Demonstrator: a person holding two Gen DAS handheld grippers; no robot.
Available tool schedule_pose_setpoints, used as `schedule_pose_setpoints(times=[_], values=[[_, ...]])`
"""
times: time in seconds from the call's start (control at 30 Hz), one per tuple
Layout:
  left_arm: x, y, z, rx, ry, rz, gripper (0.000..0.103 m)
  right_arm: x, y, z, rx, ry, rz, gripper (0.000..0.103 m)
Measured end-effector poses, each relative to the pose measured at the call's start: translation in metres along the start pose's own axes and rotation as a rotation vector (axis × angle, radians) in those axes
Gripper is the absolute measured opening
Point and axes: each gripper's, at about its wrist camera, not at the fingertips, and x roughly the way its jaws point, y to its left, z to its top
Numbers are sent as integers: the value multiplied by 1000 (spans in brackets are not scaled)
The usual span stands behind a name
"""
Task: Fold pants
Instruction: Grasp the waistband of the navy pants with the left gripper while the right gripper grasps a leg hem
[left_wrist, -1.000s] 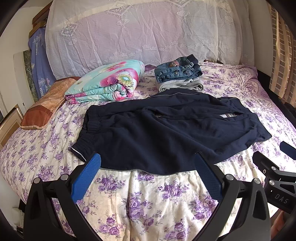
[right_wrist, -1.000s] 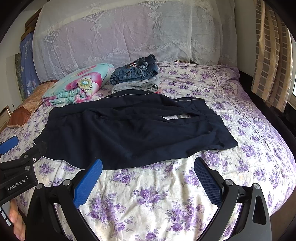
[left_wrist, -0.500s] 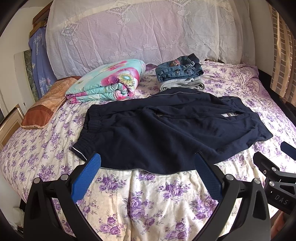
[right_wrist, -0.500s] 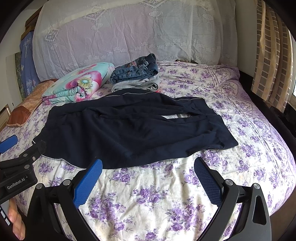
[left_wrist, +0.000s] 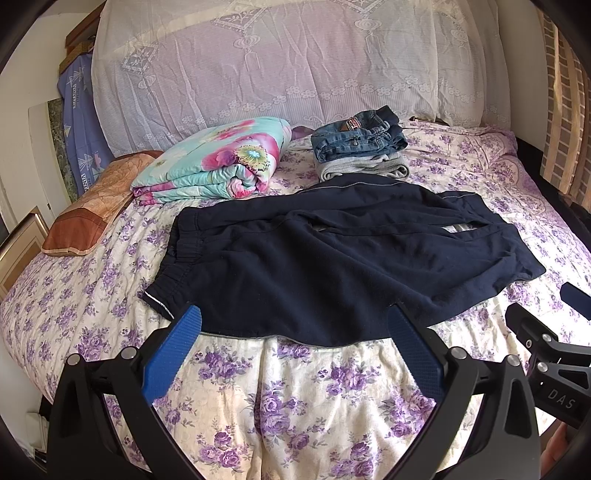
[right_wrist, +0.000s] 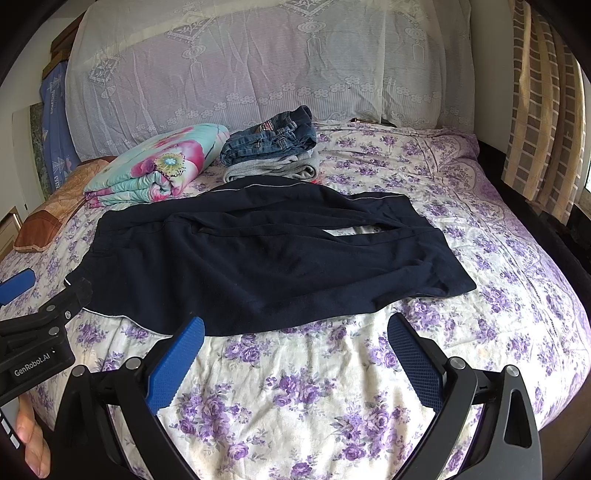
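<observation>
Navy cotton pants (left_wrist: 332, 258) spread flat across the bed (left_wrist: 295, 387), waistband toward the left, leg ends toward the right. Beyond the pants, against the lace-draped headboard (left_wrist: 295, 62): a floral folded quilt (left_wrist: 218, 162) at far left, a stack of folded jeans (left_wrist: 356, 136) on grey cloth at far right. Left of the quilt, an orange pillow (left_wrist: 92, 210). Nearest the pants' front hem, left claw (left_wrist: 295, 325) spread wide, blue pads empty, hovering short of the fabric. Right of the pants, part of the right claw (left_wrist: 546, 332) at frame edge.

From the right wrist: same pants (right_wrist: 258, 258) mid-bed, a pale gap between the two legs. Just below the pants' near hem, right claw (right_wrist: 295, 334) wide apart, gripping nothing. Left of the pants, the other claw's black arm and a fingertip (right_wrist: 33, 439) of the holder. Far right of the pants, a checked curtain (right_wrist: 543, 110).
</observation>
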Motion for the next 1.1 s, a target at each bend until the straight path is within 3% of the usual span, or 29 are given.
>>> schedule_pose_setpoints(times=[0.17,0.2,0.23,0.37,0.5,0.63,0.77,0.9,0.93,1.0,1.03,1.1], values=[[6,1,-5,2,22,3,98,2,0,-1,-3,1,-2,100],[14,2,-11,-8,86,-30,98,3,-1,-2,-3,5,-6,100],[18,2,-13,1,66,-9,98,4,-1,-4,-3,9,-9,100],[60,14,-43,-55,231,-59,98,20,-13,-14,25,58,-27,100],[106,58,-61,-185,372,-57,98,43,-31,-23,79,117,-19,100],[145,117,-55,-322,411,-24,98,46,-32,-22,84,123,-11,100],[175,152,-46,-445,431,-78,98,43,-29,-22,70,123,-10,100],[192,168,-33,-500,423,-115,97,40,-36,-21,83,122,-23,100],[196,172,-31,-527,424,-131,95,39,-38,-20,90,123,-27,100],[198,179,-29,-567,408,-143,61,37,-44,-20,99,122,-39,100],[199,184,-27,-573,397,-142,27,37,-47,-20,103,121,-48,100],[194,196,-29,-606,364,-206,16,35,-53,-21,109,119,-67,100]])
